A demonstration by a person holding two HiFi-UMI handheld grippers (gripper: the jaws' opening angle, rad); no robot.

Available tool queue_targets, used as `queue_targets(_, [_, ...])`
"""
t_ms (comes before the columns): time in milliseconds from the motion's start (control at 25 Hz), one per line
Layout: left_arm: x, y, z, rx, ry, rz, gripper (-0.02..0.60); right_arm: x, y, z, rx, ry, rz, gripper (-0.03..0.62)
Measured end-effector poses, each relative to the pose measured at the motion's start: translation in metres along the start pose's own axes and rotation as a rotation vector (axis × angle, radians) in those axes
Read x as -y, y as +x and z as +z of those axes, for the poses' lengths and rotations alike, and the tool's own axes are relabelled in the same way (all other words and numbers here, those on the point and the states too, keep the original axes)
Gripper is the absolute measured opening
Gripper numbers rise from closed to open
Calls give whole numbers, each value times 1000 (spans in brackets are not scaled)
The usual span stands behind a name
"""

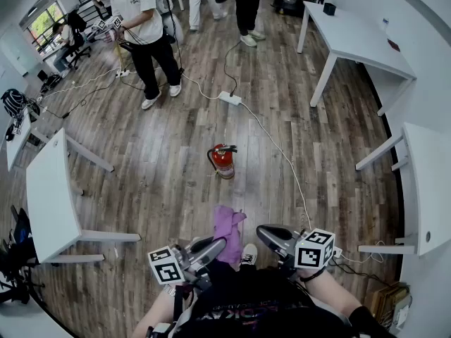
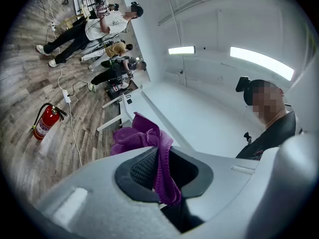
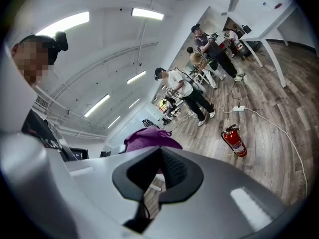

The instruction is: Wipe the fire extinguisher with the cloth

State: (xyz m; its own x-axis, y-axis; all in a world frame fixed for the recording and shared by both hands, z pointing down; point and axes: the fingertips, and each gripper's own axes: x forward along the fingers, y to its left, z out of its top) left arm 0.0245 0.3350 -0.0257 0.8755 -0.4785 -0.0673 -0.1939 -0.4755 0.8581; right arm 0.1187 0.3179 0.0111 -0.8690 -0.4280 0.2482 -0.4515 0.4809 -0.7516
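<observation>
A red fire extinguisher [image 1: 223, 160] stands upright on the wooden floor, a good way ahead of both grippers; it also shows small in the gripper views [image 2: 45, 123] [image 3: 235, 142]. My left gripper [image 1: 217, 246] is shut on a purple cloth [image 1: 229, 225], which bunches up past the jaws and hangs down between them [image 2: 158, 156]. To its right my right gripper [image 1: 266, 235] is shut with nothing in it. In the right gripper view the cloth [image 3: 149, 138] shows just beyond the closed jaws [image 3: 159, 171].
A white cable [image 1: 282, 157] runs from a power strip [image 1: 230, 98] past the extinguisher toward me. White tables stand at the left [image 1: 49, 196], far right [image 1: 356, 37] and right edge [image 1: 426, 182]. Several people [image 1: 144, 27] stand at the far end.
</observation>
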Motion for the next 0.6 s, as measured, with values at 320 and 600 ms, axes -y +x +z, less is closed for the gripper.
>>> queue_targets(320, [1, -2, -1, 5, -5, 1, 46, -2, 0, 0, 2, 0, 3, 3])
queue_targets(600, [1, -6, -1, 9, -5, 1, 46, -3, 1, 1, 21, 15, 4, 5])
